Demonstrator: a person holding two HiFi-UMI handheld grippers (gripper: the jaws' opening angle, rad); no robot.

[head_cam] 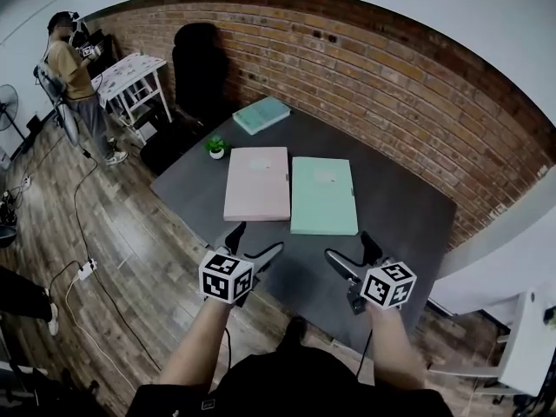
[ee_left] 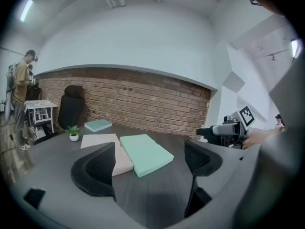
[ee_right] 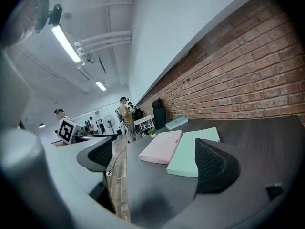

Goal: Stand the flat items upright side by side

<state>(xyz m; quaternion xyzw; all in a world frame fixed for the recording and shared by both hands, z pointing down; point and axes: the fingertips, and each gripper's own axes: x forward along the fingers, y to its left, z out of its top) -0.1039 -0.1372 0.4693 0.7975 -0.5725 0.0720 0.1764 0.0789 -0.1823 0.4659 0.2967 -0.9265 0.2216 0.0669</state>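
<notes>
Left tool [head_cam: 254, 241], right tool [head_cam: 352, 252] released, empty, at counter [head_cam: 408, 220] edge. Pink item [head_cam: 257, 182], mint item [head_cam: 323, 195] lie flat; best pinch one near edge, tilt up slowly.

In the left gripper view, the left jaw of my left tongs [ee_left: 149, 163] covers the near corner of the pink folder [ee_left: 97, 141]. In the right gripper view, the right jaw of my right tongs [ee_right: 153, 159] hides the near corner of the green folder [ee_right: 193, 151]. From the head view, my arms and both tongs cover the table's [head_cam: 408, 207] near edge. The pale label on each folder's cover is too small to read.
</notes>
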